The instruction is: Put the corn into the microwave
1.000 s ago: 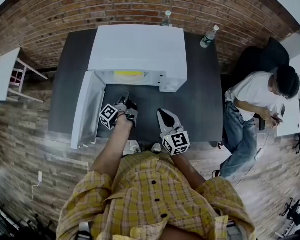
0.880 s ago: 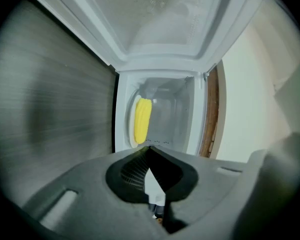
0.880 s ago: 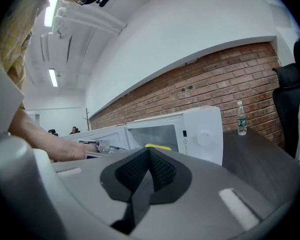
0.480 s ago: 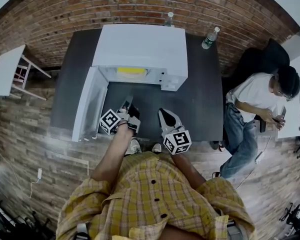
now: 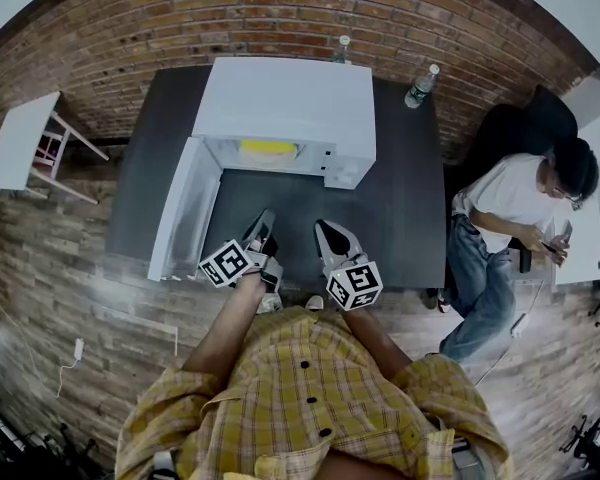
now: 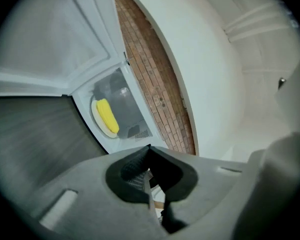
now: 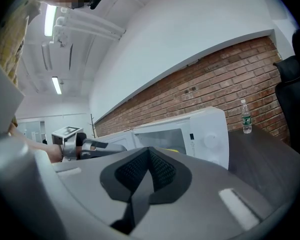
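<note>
Nearest the person, the left gripper point(image 5: 266, 220) and the right gripper point(image 5: 322, 227) hover side by side above the near part of the dark table point(image 5: 390, 218), each with its jaws pressed together on nothing. The corn point(image 5: 268, 148) lies well apart from both, at twelve o'clock from the left gripper and eleven o'clock from the right, on the round plate point(image 6: 109, 132) inside the white microwave point(image 5: 290, 93). The microwave's door point(image 5: 180, 208) stands open at its nine o'clock side, and a water bottle point(image 5: 420, 85) stands farther back at two o'clock
</note>
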